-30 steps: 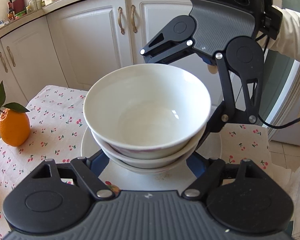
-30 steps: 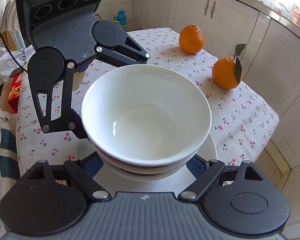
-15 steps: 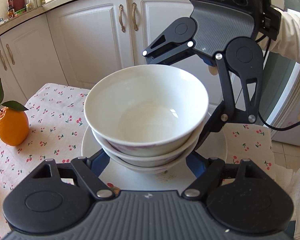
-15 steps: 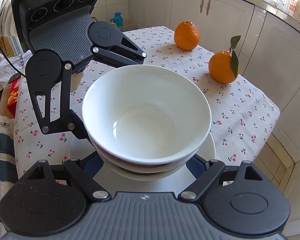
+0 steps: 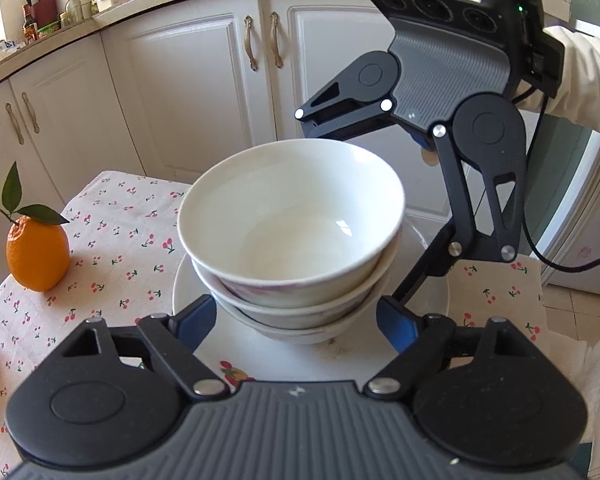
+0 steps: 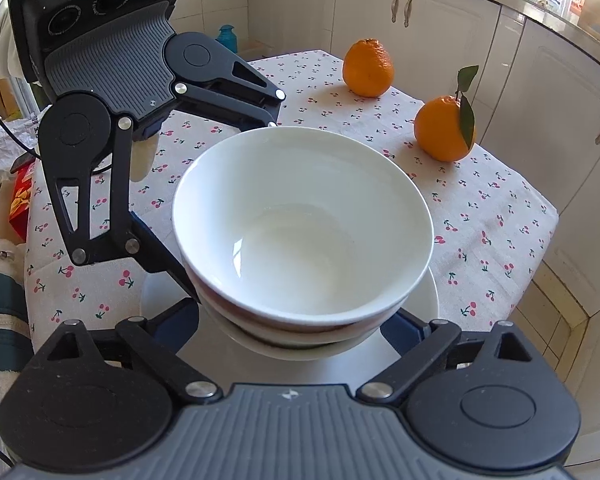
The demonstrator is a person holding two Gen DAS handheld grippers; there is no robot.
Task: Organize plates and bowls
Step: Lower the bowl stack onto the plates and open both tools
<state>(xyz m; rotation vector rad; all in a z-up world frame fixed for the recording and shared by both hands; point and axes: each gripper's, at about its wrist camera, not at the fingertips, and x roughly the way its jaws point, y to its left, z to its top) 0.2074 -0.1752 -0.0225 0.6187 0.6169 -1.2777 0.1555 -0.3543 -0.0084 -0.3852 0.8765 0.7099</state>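
Observation:
Three white bowls (image 5: pixel 296 216) sit nested on a white plate (image 5: pixel 430 280), which rests on the cherry-print tablecloth (image 5: pixel 112 240). My left gripper (image 5: pixel 296 320) straddles the bottom bowl from the near side. Its jaws are opening, and the blue pads (image 5: pixel 198 318) stand just off the stack. In the right wrist view the same bowls (image 6: pixel 304 224) and plate (image 6: pixel 428 300) lie between the fingers of my right gripper (image 6: pixel 292 328). Its jaws are opening too, with the blue pads (image 6: pixel 404 332) clear of the bowls. The two grippers face each other across the stack.
A leafy orange (image 5: pixel 38 252) stands left of the stack; it (image 6: pixel 444 128) and a second orange (image 6: pixel 368 68) show in the right wrist view. White cabinets (image 5: pixel 192 92) lie past the table edge. A fridge (image 5: pixel 580 220) is at the right and a red box (image 6: pixel 20 200) low on the left.
The blue pads of both grippers have spread slightly outward from the bowl stack. The stack and the plate have stayed where they were.

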